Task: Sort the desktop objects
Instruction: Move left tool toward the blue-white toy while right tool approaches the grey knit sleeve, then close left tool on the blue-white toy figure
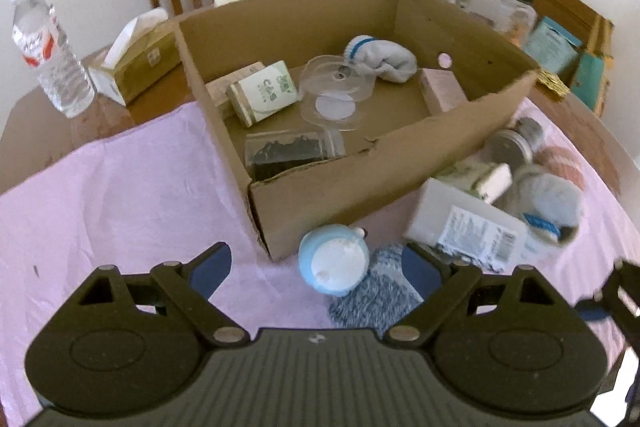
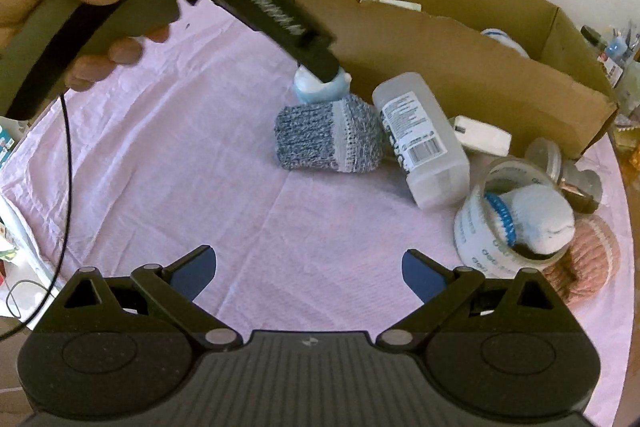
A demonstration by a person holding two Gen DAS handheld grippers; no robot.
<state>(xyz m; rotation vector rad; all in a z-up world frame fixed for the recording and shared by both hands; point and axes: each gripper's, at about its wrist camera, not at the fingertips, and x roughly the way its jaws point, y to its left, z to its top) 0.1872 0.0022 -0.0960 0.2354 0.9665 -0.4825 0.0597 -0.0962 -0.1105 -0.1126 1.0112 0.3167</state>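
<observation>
The left gripper (image 1: pixel 316 273) stands spread around a light-blue ball (image 1: pixel 335 261) and a speckled sock (image 1: pixel 374 293), touching neither. The right gripper (image 2: pixel 309 273) gapes empty above pink cloth (image 2: pixel 200 155). Beyond both sits the cardboard box (image 1: pixel 360 175).

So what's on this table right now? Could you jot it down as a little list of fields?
surface: pink cloth
container: open cardboard box, already holding small items
in box: white sock, clear lid
outside box: blue-grey sock, small blue and white tub, clear bottle lying down
left gripper: open, around the tub
right gripper: open, empty
</observation>
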